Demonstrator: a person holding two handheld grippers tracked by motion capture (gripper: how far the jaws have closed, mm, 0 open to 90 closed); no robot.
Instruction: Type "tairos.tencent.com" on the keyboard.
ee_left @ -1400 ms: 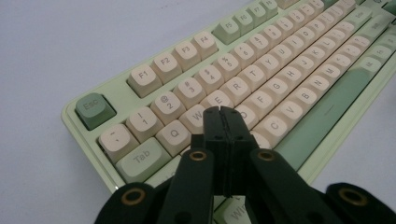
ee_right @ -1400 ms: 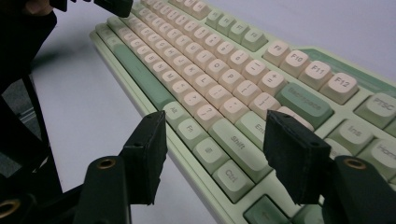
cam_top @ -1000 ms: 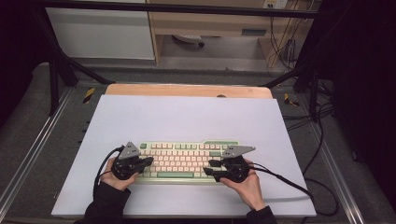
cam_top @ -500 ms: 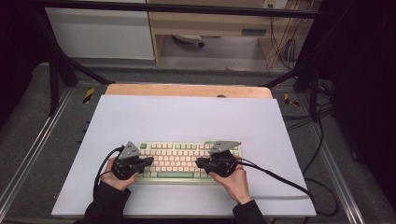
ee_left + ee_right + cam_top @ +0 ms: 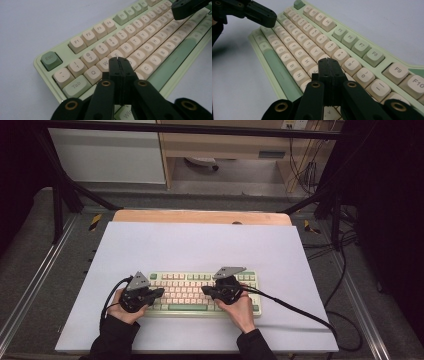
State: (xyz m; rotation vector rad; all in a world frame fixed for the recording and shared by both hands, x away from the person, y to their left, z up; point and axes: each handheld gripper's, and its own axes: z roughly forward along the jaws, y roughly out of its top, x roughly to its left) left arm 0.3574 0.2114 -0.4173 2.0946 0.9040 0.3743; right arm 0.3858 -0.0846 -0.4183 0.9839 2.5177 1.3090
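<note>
A pale green keyboard (image 5: 187,290) with cream keys lies on the white board near the front edge. My left gripper (image 5: 160,292) is shut and empty, pointing right over the keyboard's left end. In the left gripper view its tips (image 5: 118,59) sit over the W and E keys of the keyboard (image 5: 140,37). My right gripper (image 5: 204,290) points left over the middle keys. Its jaws have just been closing and now stand shut with nothing between them. In the right gripper view its tips (image 5: 328,61) hover by the 8 key of the keyboard (image 5: 317,35). I cannot tell whether either touches a key.
The white board (image 5: 200,245) has bare room behind and beside the keyboard. A wooden strip (image 5: 200,216) runs along its back edge. A black cable (image 5: 295,307) trails right from the right gripper. Metal rails (image 5: 45,265) flank the table.
The right gripper has slid left along the keyboard from its right end toward the middle. The left gripper has stayed in place.
</note>
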